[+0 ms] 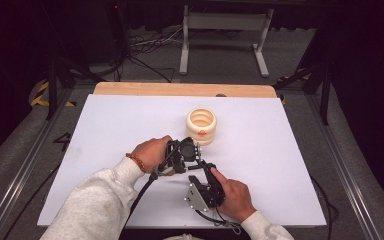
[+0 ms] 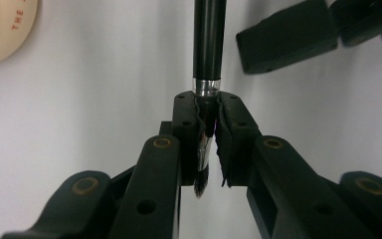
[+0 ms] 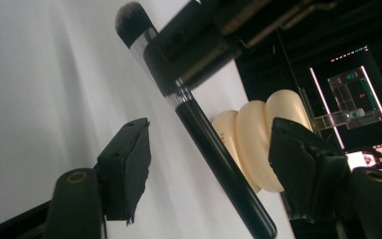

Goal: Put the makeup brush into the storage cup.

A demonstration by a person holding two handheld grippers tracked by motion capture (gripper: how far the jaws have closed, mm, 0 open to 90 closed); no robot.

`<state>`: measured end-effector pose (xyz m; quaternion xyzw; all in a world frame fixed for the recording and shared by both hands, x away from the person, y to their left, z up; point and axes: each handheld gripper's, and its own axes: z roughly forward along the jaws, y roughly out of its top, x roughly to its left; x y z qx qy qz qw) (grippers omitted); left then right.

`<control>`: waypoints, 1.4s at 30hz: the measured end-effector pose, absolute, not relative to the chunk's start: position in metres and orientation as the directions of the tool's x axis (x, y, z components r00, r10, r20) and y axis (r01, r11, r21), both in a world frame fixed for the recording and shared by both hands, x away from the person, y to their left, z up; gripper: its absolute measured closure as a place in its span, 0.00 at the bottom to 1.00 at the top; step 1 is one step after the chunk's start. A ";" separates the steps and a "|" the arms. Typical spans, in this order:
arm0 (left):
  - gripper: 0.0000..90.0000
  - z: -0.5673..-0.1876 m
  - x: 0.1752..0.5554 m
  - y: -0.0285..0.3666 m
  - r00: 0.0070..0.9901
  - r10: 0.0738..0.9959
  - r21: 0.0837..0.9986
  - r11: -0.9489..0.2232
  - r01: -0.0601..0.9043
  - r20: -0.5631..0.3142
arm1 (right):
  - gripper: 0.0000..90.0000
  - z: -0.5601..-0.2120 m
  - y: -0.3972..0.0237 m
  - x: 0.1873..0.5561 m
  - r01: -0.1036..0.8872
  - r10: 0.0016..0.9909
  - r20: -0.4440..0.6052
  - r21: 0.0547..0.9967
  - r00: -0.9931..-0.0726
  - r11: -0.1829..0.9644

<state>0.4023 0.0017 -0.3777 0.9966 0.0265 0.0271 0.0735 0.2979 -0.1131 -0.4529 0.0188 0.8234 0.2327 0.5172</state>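
A black makeup brush (image 2: 209,40) with a silver ferrule and dark bristles is clamped at the ferrule by my left gripper (image 2: 209,107), which is shut on it. In the high view the left gripper (image 1: 186,150) sits mid-table, just in front of a cream ribbed cup (image 1: 201,125). My right gripper (image 3: 209,134) stands open around the brush handle (image 3: 219,164), with a gap on each side of it. In the high view the right gripper (image 1: 203,170) points up at the left one from the near side. The cup (image 3: 253,144) lies behind the handle.
The white tabletop (image 1: 105,150) has a wooden strip (image 1: 180,89) along its far edge. Beyond it stand a metal frame (image 1: 225,40) and floor cables. A lit screen (image 3: 353,94) glows in the dark to the right in the right gripper view.
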 end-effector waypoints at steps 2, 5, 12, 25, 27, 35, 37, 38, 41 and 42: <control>0.89 -0.378 0.402 0.000 0.997 0.053 0.151 -0.987 0.046 0.048 | 0.44 -0.456 -0.110 0.299 -0.210 0.251 -0.847 0.383 -0.469 0.900; 0.89 -0.377 0.401 -0.002 0.998 0.042 0.147 -0.989 0.034 0.051 | 0.49 -0.458 -0.108 0.300 -0.202 0.224 -0.863 0.344 -0.453 0.917; 0.89 -0.377 0.397 -0.006 0.998 0.030 0.132 -0.991 0.022 0.056 | 0.68 -0.462 -0.101 0.300 -0.199 0.146 -0.896 0.248 -0.419 0.948; 0.89 -0.379 0.393 -0.013 0.999 0.010 0.127 -0.992 0.003 0.054 | 0.85 -0.468 -0.091 0.301 -0.184 0.029 -0.927 0.105 -0.375 0.977; 0.89 -0.379 0.393 -0.013 0.999 0.010 0.127 -0.992 0.003 0.052 | 0.87 -0.468 -0.091 0.302 -0.182 0.022 -0.924 0.099 -0.381 0.978; 0.84 -0.373 0.396 -0.006 0.996 0.043 0.256 -0.967 0.021 0.082 | 0.88 -0.466 -0.096 0.306 -0.142 0.060 -0.921 0.124 -0.386 0.982; 0.81 -0.369 0.396 -0.002 0.992 0.046 0.289 -0.957 0.010 0.119 | 0.88 -0.464 -0.099 0.307 -0.127 0.090 -0.913 0.151 -0.398 0.980; 0.76 -0.367 0.396 0.001 0.991 0.063 0.316 -0.948 0.022 0.119 | 0.88 -0.463 -0.100 0.307 -0.122 0.094 -0.910 0.155 -0.403 0.980; 0.67 -0.362 0.396 0.012 0.985 0.059 0.392 -0.920 -0.010 0.163 | 0.88 -0.462 -0.103 0.308 -0.118 0.107 -0.906 0.169 -0.409 0.979; 0.65 -0.361 0.396 0.017 0.982 0.080 0.419 -0.908 0.002 0.169 | 0.88 -0.461 -0.104 0.308 -0.113 0.124 -0.902 0.186 -0.414 0.976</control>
